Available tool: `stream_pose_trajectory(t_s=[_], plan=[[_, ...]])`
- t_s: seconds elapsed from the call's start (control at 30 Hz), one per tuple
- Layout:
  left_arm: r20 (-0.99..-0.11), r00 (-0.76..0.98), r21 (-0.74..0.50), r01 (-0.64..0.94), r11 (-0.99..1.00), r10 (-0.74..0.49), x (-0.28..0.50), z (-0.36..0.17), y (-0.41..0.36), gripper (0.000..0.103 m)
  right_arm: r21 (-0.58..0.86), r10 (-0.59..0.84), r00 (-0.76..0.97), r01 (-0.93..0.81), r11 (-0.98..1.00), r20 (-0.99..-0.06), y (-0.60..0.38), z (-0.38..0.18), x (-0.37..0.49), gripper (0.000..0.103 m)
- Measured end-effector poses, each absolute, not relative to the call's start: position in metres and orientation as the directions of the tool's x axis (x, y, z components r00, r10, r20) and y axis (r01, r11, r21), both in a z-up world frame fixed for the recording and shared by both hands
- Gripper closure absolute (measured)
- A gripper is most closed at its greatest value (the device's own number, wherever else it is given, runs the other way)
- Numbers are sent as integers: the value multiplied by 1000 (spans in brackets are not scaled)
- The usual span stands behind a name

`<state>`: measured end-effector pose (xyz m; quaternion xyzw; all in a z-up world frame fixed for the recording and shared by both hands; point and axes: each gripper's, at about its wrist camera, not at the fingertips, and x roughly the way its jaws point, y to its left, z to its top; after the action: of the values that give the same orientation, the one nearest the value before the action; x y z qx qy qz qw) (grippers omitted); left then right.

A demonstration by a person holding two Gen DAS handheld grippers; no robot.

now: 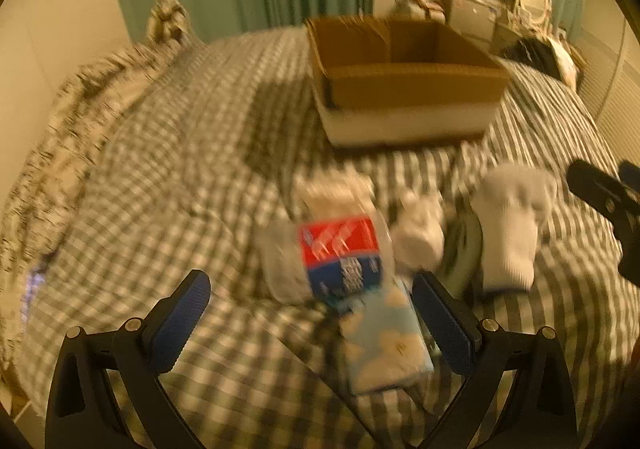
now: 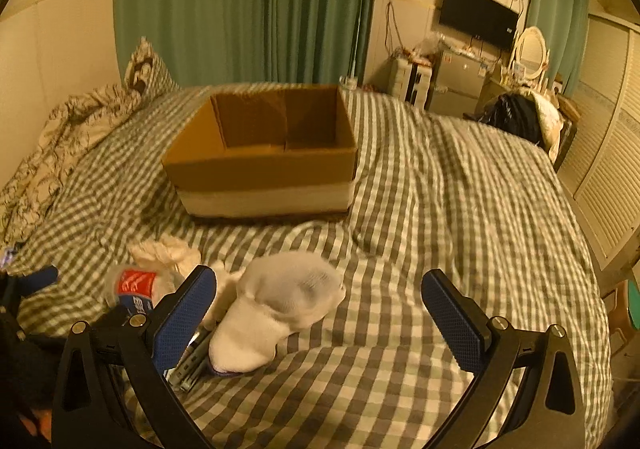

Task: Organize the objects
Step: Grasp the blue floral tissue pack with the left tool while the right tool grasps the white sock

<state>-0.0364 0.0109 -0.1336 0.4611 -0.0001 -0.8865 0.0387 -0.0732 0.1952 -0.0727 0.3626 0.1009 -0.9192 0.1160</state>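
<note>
An open cardboard box (image 1: 404, 85) stands on the checked bed; it also shows in the right wrist view (image 2: 260, 173). A sock pack with a red and blue label (image 1: 340, 249) lies ahead of my left gripper (image 1: 312, 321), which is open and empty, with a light blue patterned sock pack (image 1: 384, 341) between its fingers. A white sock bundle (image 1: 508, 221) lies to the right. In the right wrist view my right gripper (image 2: 320, 313) is open and empty around the white sock bundle (image 2: 280, 309). The labelled pack (image 2: 134, 285) lies to its left.
A rumpled patterned quilt and pillow (image 2: 80, 121) lie at the bed's far left. Green curtains (image 2: 240, 1) hang behind. A TV (image 2: 476, 15), cabinets and a dark bag (image 2: 516, 121) stand beyond the bed at the right. A folded dark item (image 2: 192, 361) lies by the white sock.
</note>
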Motion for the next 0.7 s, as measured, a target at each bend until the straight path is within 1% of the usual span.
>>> stream_pose_trajectory(t_s=[0.2, 0.27, 0.33, 0.37, 0.4, 0.43, 0.47, 0.5, 0.53, 0.57, 0.63, 0.7], plan=[[-870, -494, 6, 26, -1000, -18, -37, -165, 21, 1, -101, -132, -640, 314, -944, -757, 184, -97, -83, 0], [-879, -477, -3, 19, -1000, -6, -37, -174, 22, 6, -96, -131, -621, 318, -943, -773, 182, -104, -86, 0], [-888, -459, -26, 12, -1000, 17, -36, -180, 22, 15, -85, -134, -612, 316, -945, -780, 183, -107, -88, 1], [-892, -451, -40, 10, -999, 32, -35, -183, 22, 17, -78, -138, -606, 316, -946, -784, 182, -109, -89, 2], [-894, -447, -55, 8, -998, 45, -34, -185, 22, 22, -72, -143, -599, 319, -945, -788, 182, -110, -89, 3], [-894, -445, -66, 6, -998, 56, -34, -185, 21, 28, -66, -149, -590, 326, -943, -793, 181, -112, -90, 7], [-894, -444, -74, 1, -997, 66, -33, -185, 22, 31, -64, -152, -580, 334, -940, -800, 179, -114, -91, 11], [-894, -441, -83, -8, -997, 78, -32, -185, 23, 40, -63, -154, -571, 342, -938, -806, 177, -116, -92, 13], [-894, -439, -89, -13, -996, 86, -32, -184, 23, 44, -61, -157, -560, 351, -934, -813, 174, -118, -92, 20], [-894, -440, -88, -14, -996, 85, -31, -183, 23, 44, -58, -162, -547, 362, -930, -821, 171, -121, -93, 27], [-892, -446, -73, -20, -997, 74, -28, -180, 24, 45, -53, -168, -528, 378, -924, -833, 167, -125, -94, 35], [-892, -448, -66, -17, -998, 67, -26, -178, 23, 46, -58, -167, -531, 381, -923, -830, 167, -124, -92, 39]])
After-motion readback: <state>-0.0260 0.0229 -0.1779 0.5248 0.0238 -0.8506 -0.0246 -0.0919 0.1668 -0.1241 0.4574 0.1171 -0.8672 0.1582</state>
